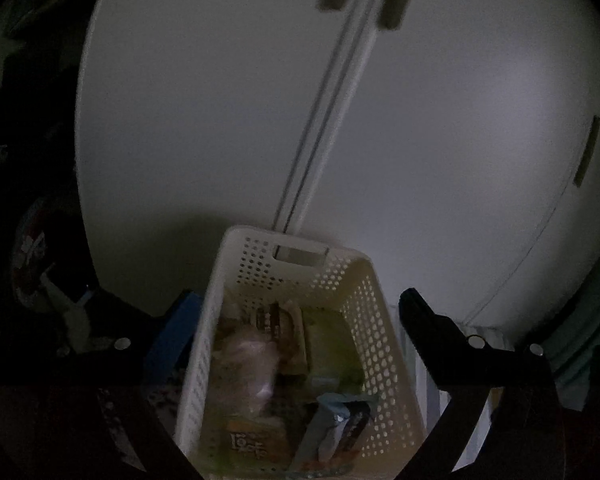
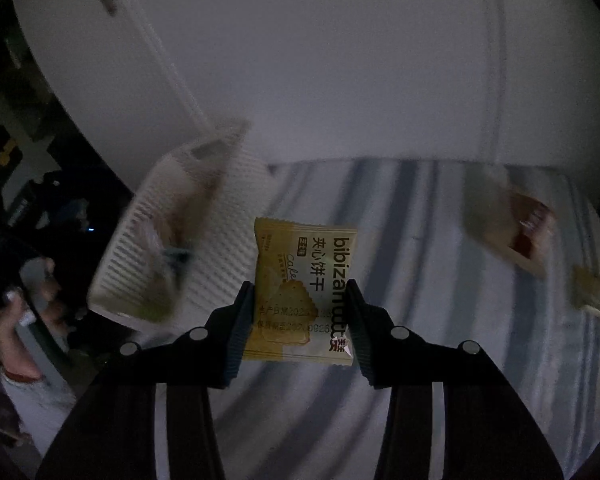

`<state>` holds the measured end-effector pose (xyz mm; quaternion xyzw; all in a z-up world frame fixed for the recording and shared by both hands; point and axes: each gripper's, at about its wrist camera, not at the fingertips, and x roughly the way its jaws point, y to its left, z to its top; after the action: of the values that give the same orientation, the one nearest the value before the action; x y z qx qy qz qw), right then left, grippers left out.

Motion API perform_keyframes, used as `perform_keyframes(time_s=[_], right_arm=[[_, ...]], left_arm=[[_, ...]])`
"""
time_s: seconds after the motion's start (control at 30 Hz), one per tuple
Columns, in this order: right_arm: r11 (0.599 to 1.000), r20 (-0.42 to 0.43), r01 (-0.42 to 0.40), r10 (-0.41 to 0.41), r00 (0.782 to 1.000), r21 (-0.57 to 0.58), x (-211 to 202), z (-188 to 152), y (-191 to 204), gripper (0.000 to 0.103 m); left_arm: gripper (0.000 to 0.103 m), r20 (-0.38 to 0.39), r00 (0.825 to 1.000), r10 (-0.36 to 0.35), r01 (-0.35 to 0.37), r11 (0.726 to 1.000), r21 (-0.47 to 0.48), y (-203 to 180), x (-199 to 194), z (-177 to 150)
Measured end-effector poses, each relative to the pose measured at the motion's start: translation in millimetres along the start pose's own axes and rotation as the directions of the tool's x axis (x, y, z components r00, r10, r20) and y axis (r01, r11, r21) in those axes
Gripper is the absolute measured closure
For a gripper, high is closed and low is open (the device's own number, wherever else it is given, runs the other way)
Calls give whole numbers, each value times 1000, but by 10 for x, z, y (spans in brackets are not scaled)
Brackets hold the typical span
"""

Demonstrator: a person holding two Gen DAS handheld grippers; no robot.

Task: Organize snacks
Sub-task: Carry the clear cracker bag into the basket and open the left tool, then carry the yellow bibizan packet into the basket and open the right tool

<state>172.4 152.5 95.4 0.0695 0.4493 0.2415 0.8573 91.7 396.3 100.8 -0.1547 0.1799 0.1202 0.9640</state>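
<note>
In the left wrist view a white perforated basket (image 1: 352, 304) holds several snack packets, among them a pinkish one (image 1: 252, 364) and an orange one (image 1: 252, 440). My left gripper (image 1: 300, 308) hangs over it with its fingers wide apart, open, one on each side of the basket. In the right wrist view my right gripper (image 2: 300, 304) is shut on a yellow biscuit packet (image 2: 300, 280), held upright above a blue-and-white striped cloth (image 2: 420, 280). The same basket (image 2: 220, 248) lies blurred to the left of that packet.
Two more snack packets lie on the cloth at the right, a beige and red one (image 2: 512, 224) and a small yellowish one (image 2: 588, 292). White cupboard doors (image 1: 220, 120) stand behind. A person's hand (image 2: 16, 320) shows at the left edge. The scene is dim.
</note>
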Motion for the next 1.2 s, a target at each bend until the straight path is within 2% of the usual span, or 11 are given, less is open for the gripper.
perform_keyframes(time_s=[0.23,0.53,0.57,0.73,1.2], right_arm=[[992,3,-103,104,995,-77,303,215,722,57],[979,-41,-165,161,986,-116,699,230,1299,56],[978,-51,-175,170,984,-114,744,214,1337,53],[972,-89,-212,204,975,-97,905,95,1397,40],[986,6,-141,142,990,-86,653,75,1148,40]], left_arm=[[2,46,998,31,-30,999,-27,131,-106,81],[2,75,996,46,-43,998,-43,206,-214,131],[2,78,996,44,-41,998,-47,211,-237,139],[2,66,997,42,-39,998,-50,221,-201,123],[2,67,998,12,-12,1000,14,-5,-198,86]])
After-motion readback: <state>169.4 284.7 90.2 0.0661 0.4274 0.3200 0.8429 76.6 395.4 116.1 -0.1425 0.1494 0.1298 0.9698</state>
